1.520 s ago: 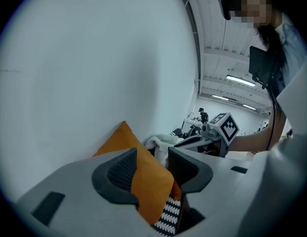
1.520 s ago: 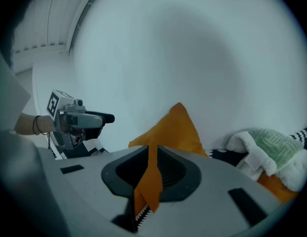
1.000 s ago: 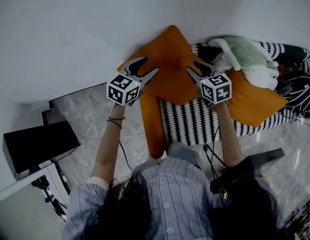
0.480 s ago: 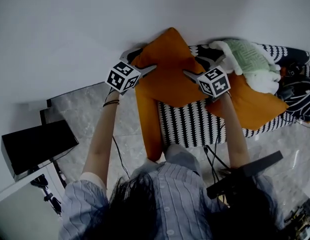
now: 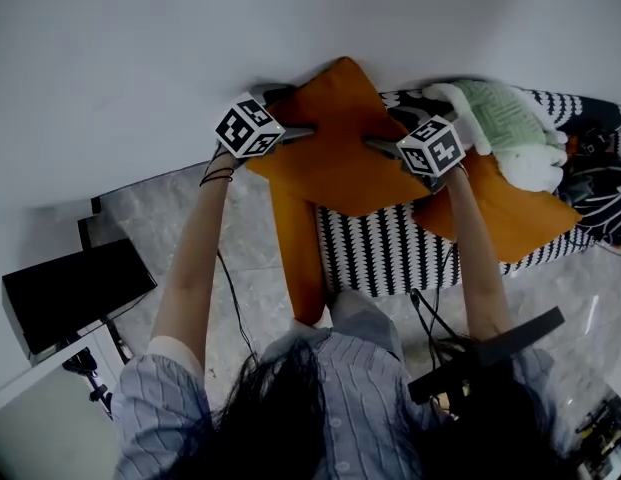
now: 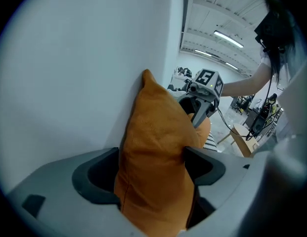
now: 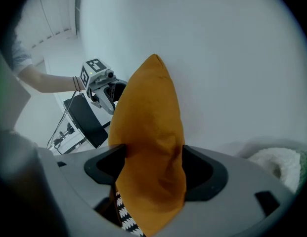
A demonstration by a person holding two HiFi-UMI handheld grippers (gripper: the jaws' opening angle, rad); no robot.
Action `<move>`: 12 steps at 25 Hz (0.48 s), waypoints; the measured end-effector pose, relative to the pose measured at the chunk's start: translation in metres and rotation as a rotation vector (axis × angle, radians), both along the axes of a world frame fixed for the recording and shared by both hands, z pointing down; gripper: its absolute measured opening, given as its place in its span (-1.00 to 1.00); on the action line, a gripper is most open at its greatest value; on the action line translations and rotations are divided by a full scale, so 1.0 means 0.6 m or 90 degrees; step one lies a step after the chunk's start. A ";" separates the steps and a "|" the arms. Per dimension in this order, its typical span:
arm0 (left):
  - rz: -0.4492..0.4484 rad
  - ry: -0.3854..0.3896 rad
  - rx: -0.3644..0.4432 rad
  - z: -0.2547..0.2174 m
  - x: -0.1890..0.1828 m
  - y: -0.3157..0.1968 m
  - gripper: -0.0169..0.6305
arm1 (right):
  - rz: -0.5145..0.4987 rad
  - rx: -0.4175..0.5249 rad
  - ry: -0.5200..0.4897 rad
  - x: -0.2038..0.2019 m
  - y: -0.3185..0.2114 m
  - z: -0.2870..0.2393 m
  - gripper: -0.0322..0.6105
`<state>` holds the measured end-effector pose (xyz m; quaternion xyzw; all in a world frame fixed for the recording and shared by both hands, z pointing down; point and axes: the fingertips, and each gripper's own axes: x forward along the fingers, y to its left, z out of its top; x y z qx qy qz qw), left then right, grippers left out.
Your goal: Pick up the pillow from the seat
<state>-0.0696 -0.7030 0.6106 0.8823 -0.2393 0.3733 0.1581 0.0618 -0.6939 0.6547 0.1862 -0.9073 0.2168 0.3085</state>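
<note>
An orange pillow (image 5: pixel 335 138) leans on the striped seat (image 5: pixel 380 248) with its top corner against the white wall. My left gripper (image 5: pixel 290 110) straddles the pillow's left edge and my right gripper (image 5: pixel 382 126) straddles its right edge. Both sets of jaws are opening. In the left gripper view the pillow (image 6: pixel 153 147) fills the gap of the left gripper (image 6: pixel 151 169) and brushes both pads without being squeezed. In the right gripper view the pillow (image 7: pixel 148 132) likewise fills the gap of the right gripper (image 7: pixel 148 164).
A second orange pillow (image 5: pixel 510 213) and a green-and-white plush bundle (image 5: pixel 505 118) lie on the seat to the right. An orange panel (image 5: pixel 300 248) hangs at the seat's left end. On the marble floor at the left stands a black box (image 5: pixel 75 293).
Both grippers have moved forward toward the wall, along the pillow's two sides. Their jaws stand wider, and the pillow's edges now sit deep between them.
</note>
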 end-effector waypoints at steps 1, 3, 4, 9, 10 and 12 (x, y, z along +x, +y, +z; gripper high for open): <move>0.009 0.003 -0.009 0.002 0.004 -0.002 0.31 | -0.003 -0.009 -0.004 -0.001 -0.002 0.002 0.15; 0.025 0.014 -0.027 0.007 0.011 -0.004 0.31 | -0.012 -0.025 -0.013 -0.006 -0.003 0.006 0.15; 0.030 0.021 -0.034 0.010 0.014 -0.004 0.31 | -0.017 -0.031 -0.019 -0.009 -0.001 0.007 0.15; 0.026 0.049 -0.058 0.021 0.023 0.007 0.31 | -0.003 -0.023 -0.041 -0.021 0.006 0.014 0.14; 0.020 0.053 -0.058 0.023 0.025 0.010 0.31 | 0.006 -0.017 -0.043 -0.021 0.008 0.015 0.14; 0.005 0.052 -0.050 0.026 0.030 0.014 0.30 | 0.021 0.001 -0.036 -0.020 0.011 0.017 0.11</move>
